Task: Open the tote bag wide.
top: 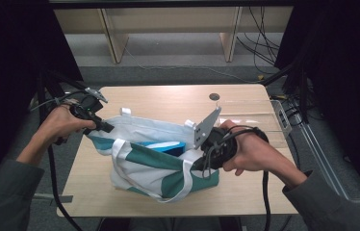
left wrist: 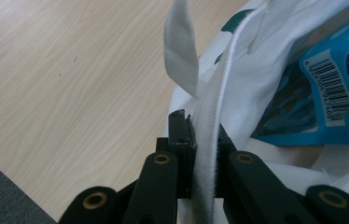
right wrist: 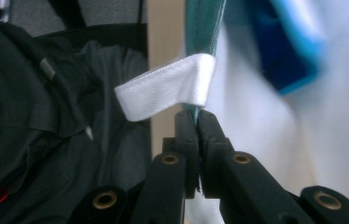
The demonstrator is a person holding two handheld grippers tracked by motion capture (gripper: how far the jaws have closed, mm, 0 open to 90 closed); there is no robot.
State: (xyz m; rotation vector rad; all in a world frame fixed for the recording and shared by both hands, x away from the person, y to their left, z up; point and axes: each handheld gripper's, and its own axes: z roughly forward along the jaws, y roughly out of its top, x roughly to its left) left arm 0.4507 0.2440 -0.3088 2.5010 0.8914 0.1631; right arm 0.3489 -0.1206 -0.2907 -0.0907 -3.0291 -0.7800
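A white and teal tote bag [top: 159,166] lies open on the wooden table [top: 168,98], with a blue packet [top: 161,145] inside. My left gripper [top: 105,127] is at the bag's left end. In the left gripper view it [left wrist: 204,127] is shut on the bag's white rim strip [left wrist: 217,93], beside a white loop tab [left wrist: 179,46] and the blue packet [left wrist: 336,79]. My right gripper [top: 196,165] is at the bag's right end. In the right gripper view it [right wrist: 197,119] is shut on the teal edge [right wrist: 203,28], just under a white loop tab [right wrist: 168,86].
A round cable hole [top: 214,96] sits near the table's far edge. Wooden shelf legs [top: 113,38] stand beyond the table, and cables [top: 264,53] trail over the floor at the right. The person's dark sleeve [right wrist: 46,116] is close to the right gripper.
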